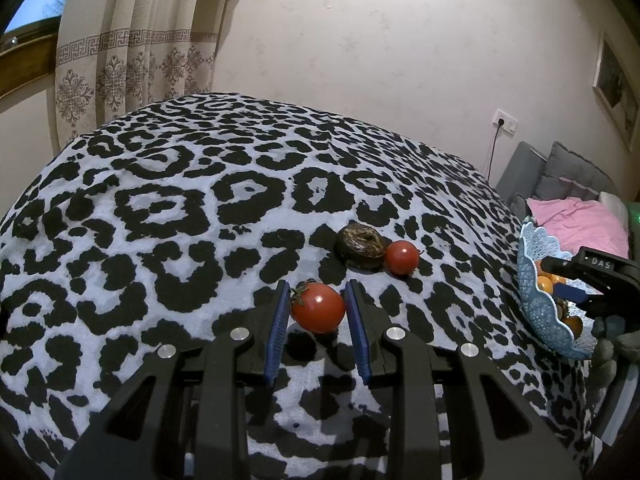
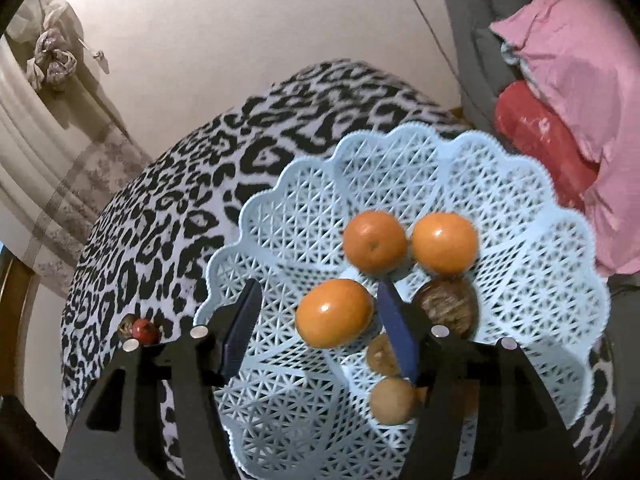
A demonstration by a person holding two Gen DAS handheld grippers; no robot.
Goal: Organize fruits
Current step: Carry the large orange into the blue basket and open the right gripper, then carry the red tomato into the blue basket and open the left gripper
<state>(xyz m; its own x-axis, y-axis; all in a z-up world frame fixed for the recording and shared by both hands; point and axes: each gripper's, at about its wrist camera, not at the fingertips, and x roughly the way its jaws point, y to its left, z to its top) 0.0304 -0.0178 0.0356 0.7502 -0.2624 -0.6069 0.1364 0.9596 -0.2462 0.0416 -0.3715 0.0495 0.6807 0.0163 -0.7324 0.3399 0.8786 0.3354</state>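
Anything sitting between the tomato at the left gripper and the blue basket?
Only bare leopard-print cloth lies between the tomato and the basket in the left wrist view; the second tomato sits farther back.

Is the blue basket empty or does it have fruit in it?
Not empty. The blue basket holds three oranges and some brown fruits.
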